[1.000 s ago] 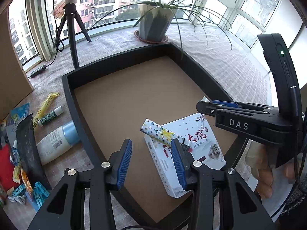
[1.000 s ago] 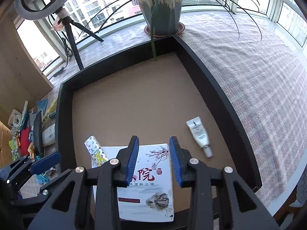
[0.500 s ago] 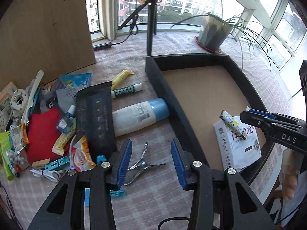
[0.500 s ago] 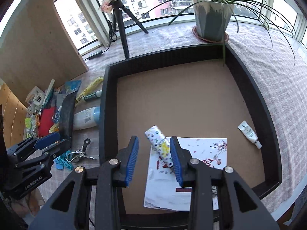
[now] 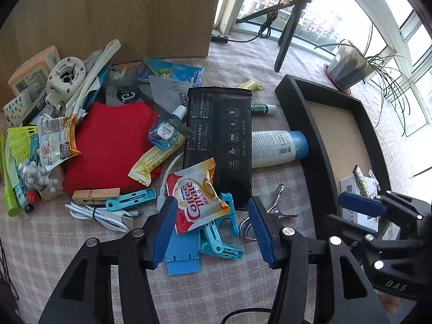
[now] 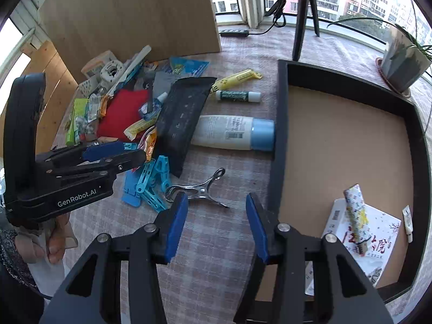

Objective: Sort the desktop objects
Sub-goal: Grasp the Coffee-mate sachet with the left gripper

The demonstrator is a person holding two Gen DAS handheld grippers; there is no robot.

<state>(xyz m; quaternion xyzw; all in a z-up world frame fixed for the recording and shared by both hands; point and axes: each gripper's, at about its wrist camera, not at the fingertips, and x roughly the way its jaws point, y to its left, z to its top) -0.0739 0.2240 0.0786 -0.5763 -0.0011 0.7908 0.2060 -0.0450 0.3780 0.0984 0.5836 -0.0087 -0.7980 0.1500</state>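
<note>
Left wrist view: left gripper (image 5: 213,229) wide open, empty, over red-and-white Coffee-mate sachet (image 5: 198,195) beside black tray (image 5: 318,145), long axis diagonal. Right gripper (image 6: 213,226) also open, empty (nearer silver metal clip (image 6: 197,189)).

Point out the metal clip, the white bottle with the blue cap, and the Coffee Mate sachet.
metal clip (image 6: 199,189), right wrist view, on its shiny body.
white bottle (image 6: 224,132), right wrist view, on its labelled white side.
Coffee Mate sachet (image 5: 198,198), left wrist view, on the printed lettering.
</note>
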